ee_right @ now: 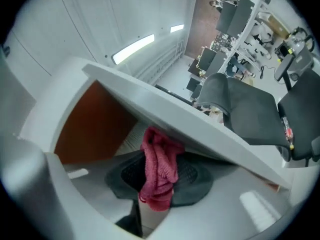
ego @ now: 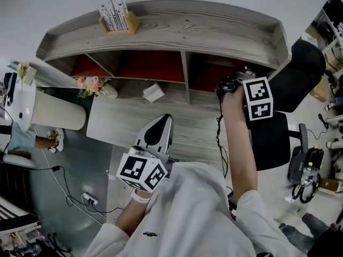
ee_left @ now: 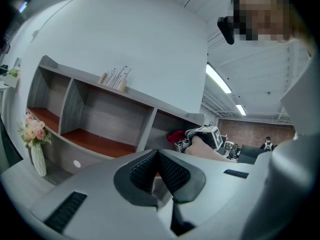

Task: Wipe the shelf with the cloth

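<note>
The soft, light red cloth (ee_right: 157, 154), pinched bunched in the right tongs (ee_right: 161, 180) at the shelf (ego: 214, 23), likely needs a firm mid-fold hold; the left tongs (ee_left: 157, 171) sit pressed together.

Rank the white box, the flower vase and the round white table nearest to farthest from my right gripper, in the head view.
From the right gripper, reaching into the shelf, right compartment:
1. White box, on the desk to the gripper's left.
2. Flower vase, at the desk's left end.
3. Round white table, far left, beyond the desk.
</note>
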